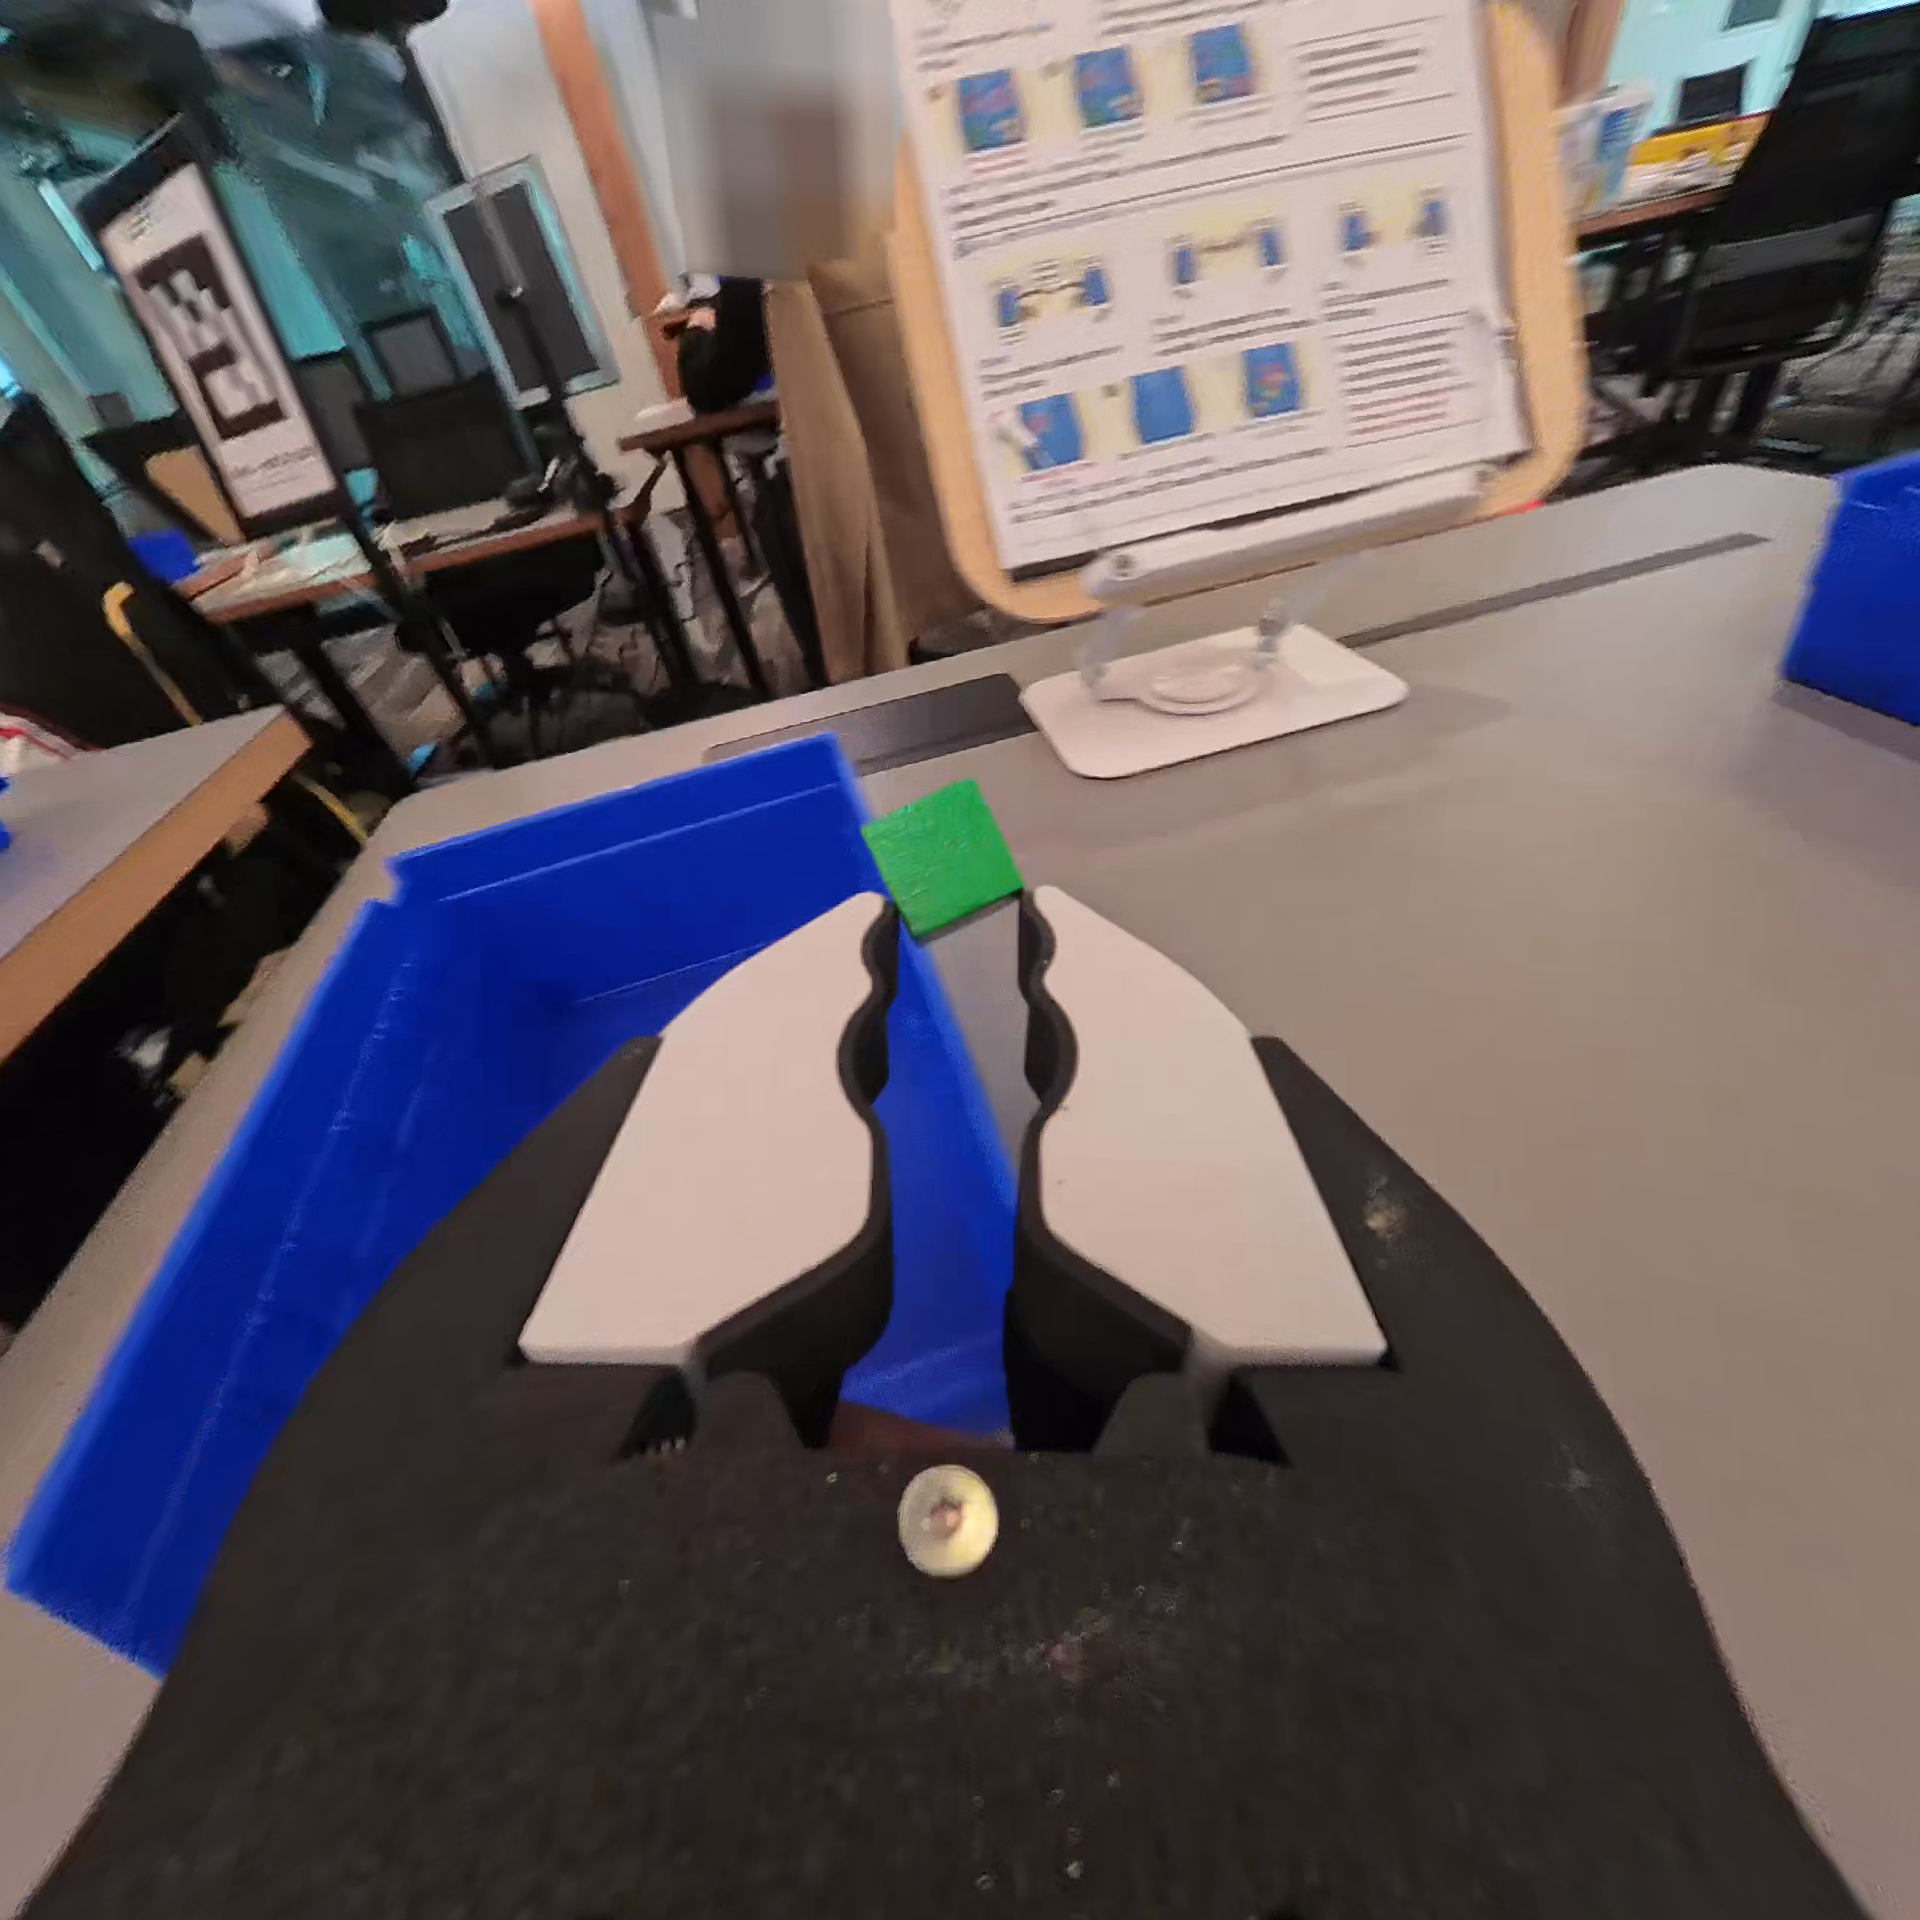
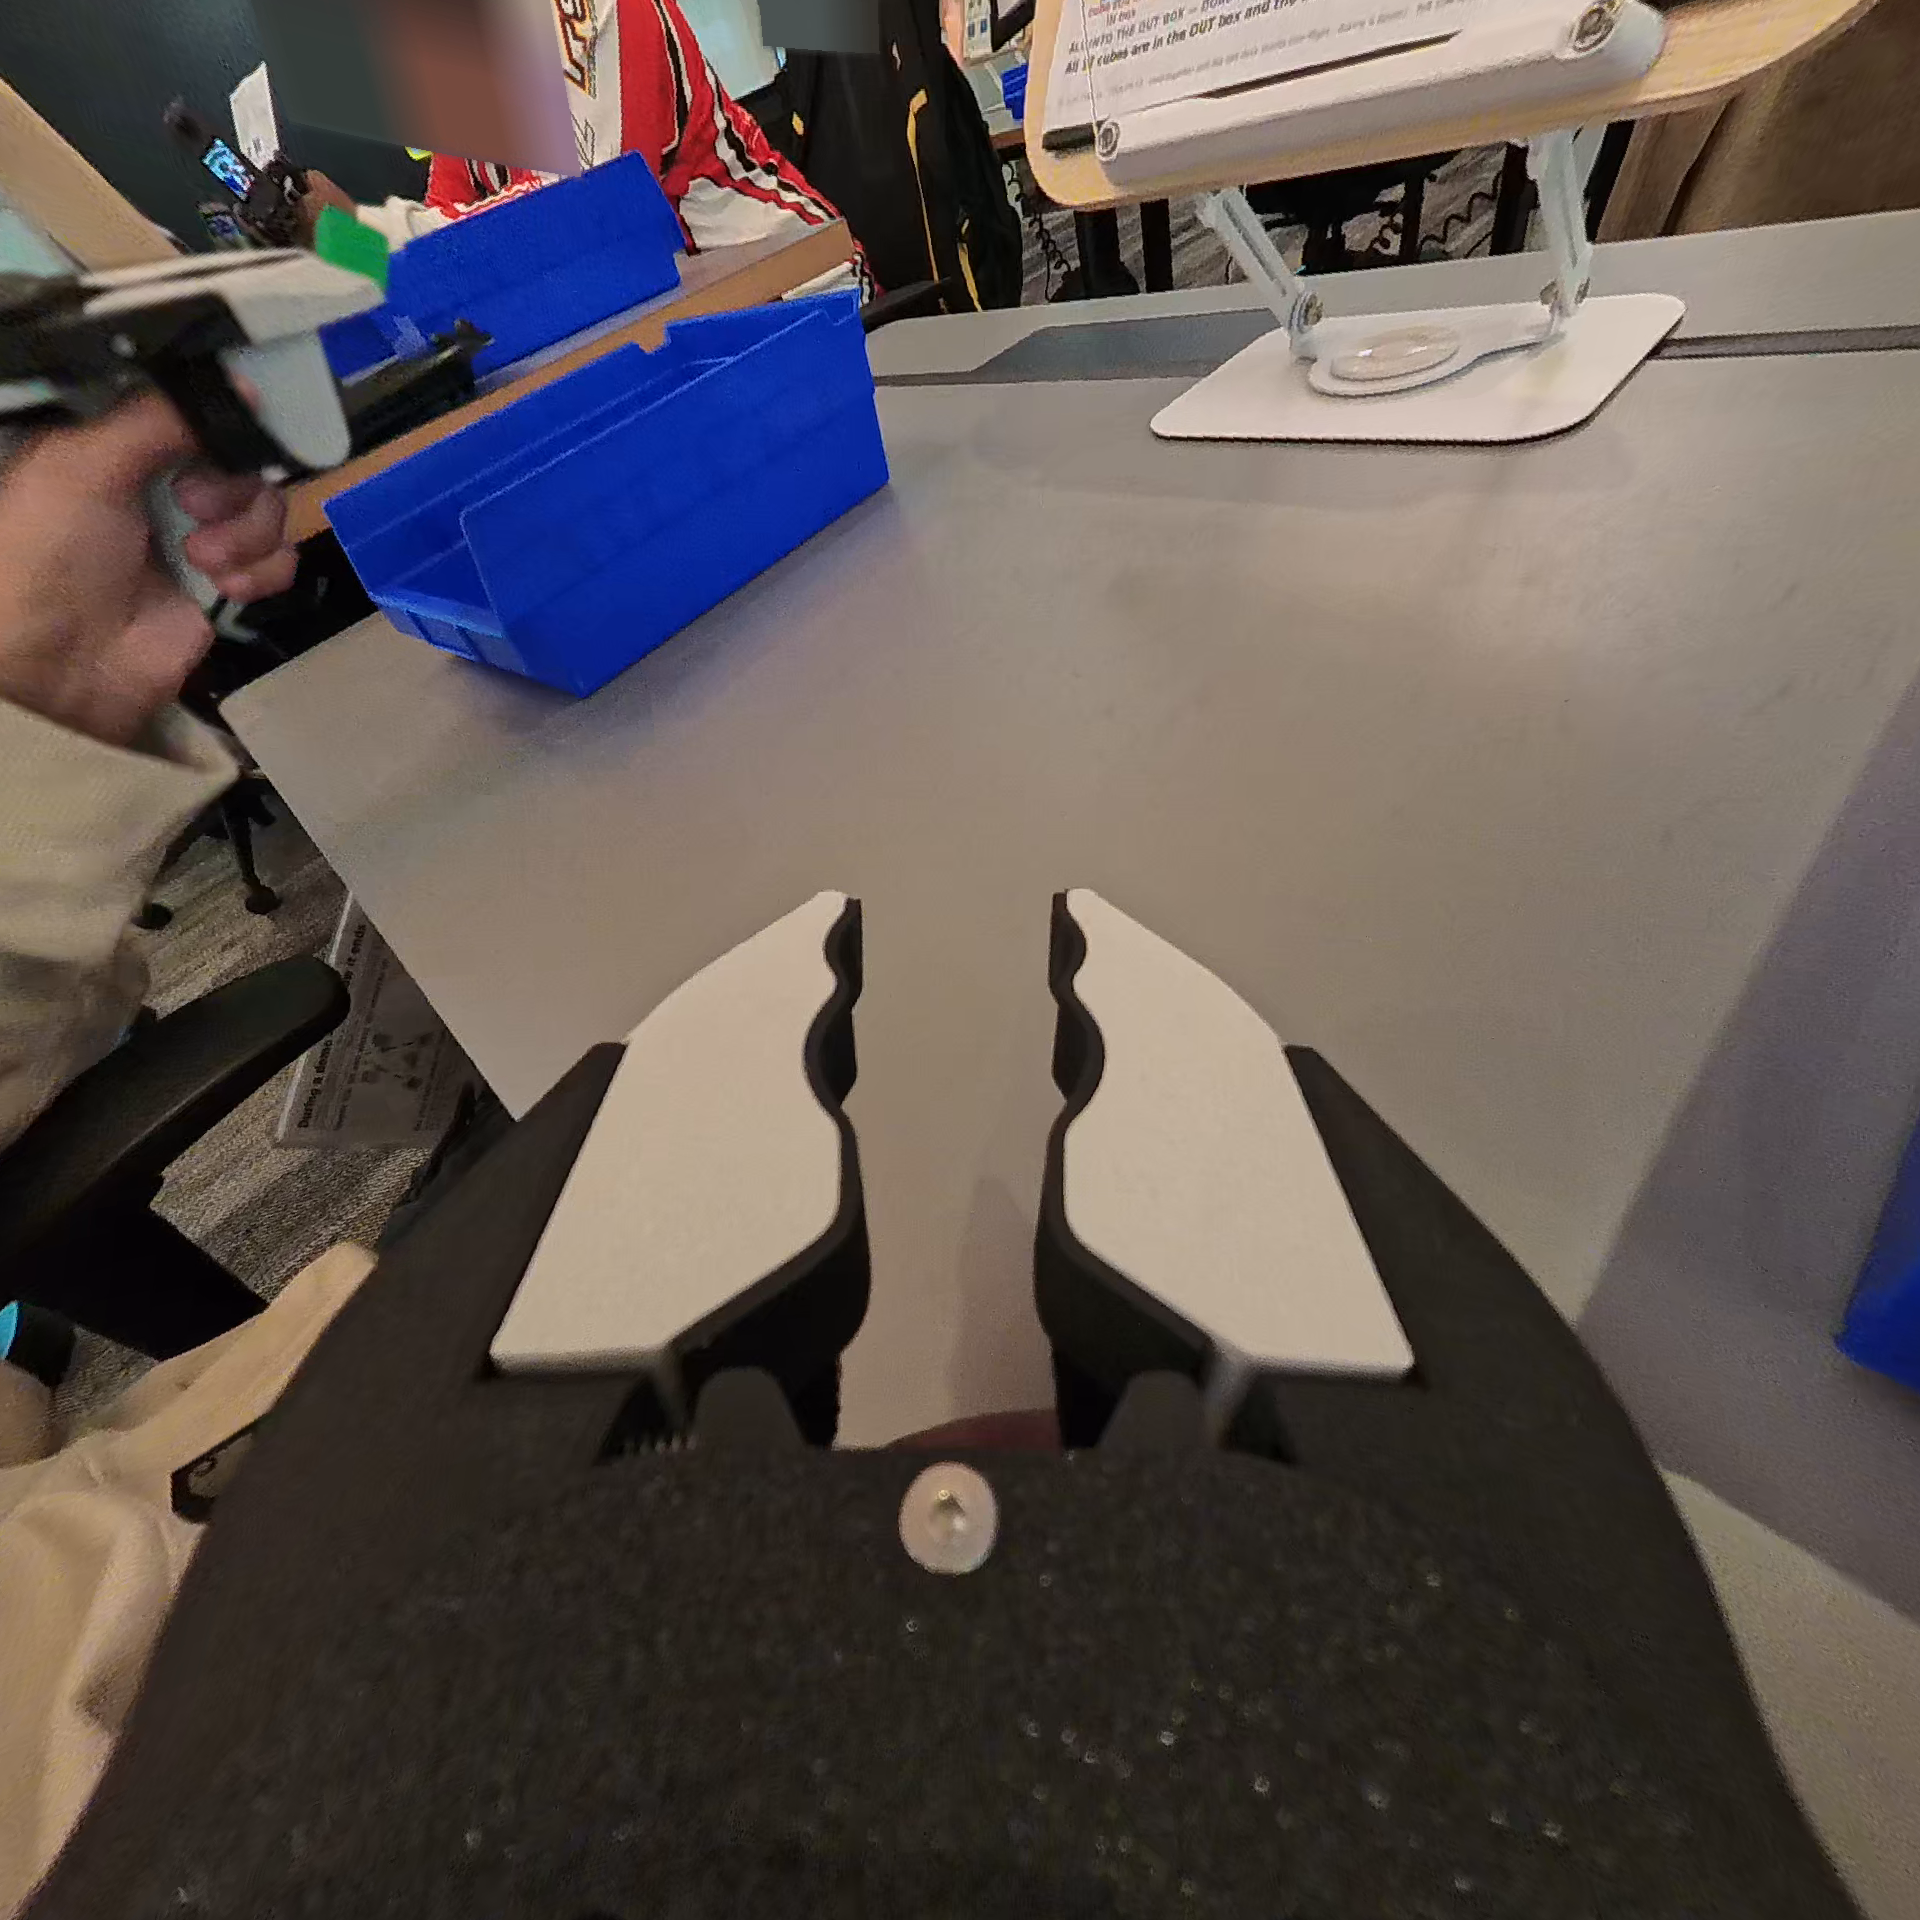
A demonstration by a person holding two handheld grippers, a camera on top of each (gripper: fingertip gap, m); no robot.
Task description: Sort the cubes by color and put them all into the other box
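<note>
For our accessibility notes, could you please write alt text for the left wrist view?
The left gripper pinches a green cube at its fingertips, raised above the right wall of a blue box on a grey table. Beyond stands a white stand holding an instruction sheet, with another blue box at the right edge.
</note>
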